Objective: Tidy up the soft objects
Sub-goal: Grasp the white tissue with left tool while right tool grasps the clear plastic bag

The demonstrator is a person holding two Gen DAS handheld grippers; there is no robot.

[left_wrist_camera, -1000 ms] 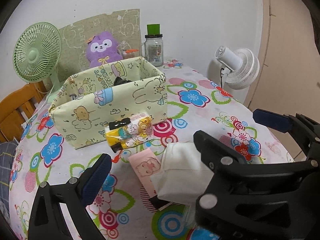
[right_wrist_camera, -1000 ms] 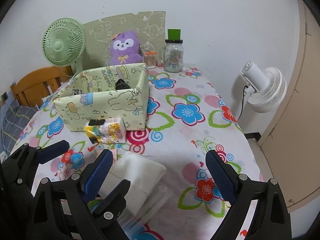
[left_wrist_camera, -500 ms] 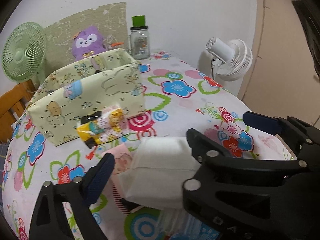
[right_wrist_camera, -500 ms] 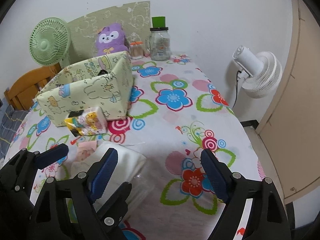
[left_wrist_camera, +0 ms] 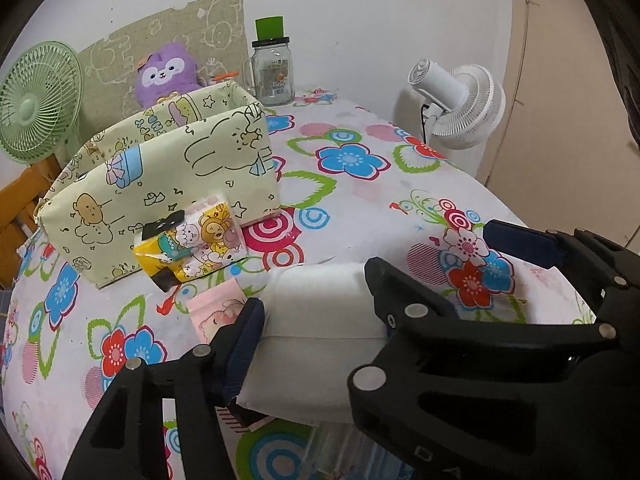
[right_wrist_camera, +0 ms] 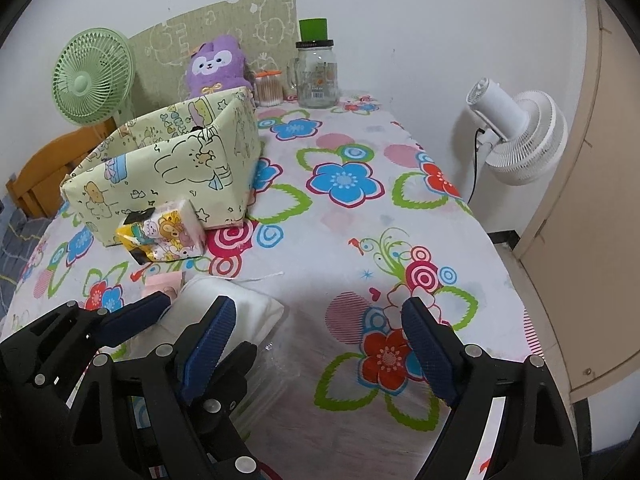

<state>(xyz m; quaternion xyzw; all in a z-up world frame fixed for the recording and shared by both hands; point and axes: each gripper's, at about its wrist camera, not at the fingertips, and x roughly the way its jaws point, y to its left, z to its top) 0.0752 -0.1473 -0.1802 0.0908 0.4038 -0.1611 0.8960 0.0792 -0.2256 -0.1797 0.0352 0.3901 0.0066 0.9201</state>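
Note:
A white soft pack [left_wrist_camera: 320, 332] lies at the table's near edge, also seen in the right wrist view [right_wrist_camera: 236, 304]. My left gripper [left_wrist_camera: 316, 312] has closed its fingers [left_wrist_camera: 244, 344] against the pack's sides. My right gripper [right_wrist_camera: 320, 348] is open and empty, hovering just right of the pack. A cartoon-printed tissue pack [left_wrist_camera: 192, 240] leans on the green fabric box [left_wrist_camera: 160, 184]. A small pink packet [left_wrist_camera: 212, 312] lies beside the white pack. A purple plush [left_wrist_camera: 166, 74] sits behind the box.
A green fan [left_wrist_camera: 36, 100] stands at the back left and a white fan [left_wrist_camera: 460, 100] off the right edge. A glass jar with green lid [left_wrist_camera: 272, 68] is by the wall. A clear plastic packet [right_wrist_camera: 260, 384] lies under the grippers. The floral cloth [right_wrist_camera: 360, 216] covers the table.
My left gripper's fingers have moved in from wide open and closed onto the white pack. The right gripper has stayed open, shifting slightly with the view.

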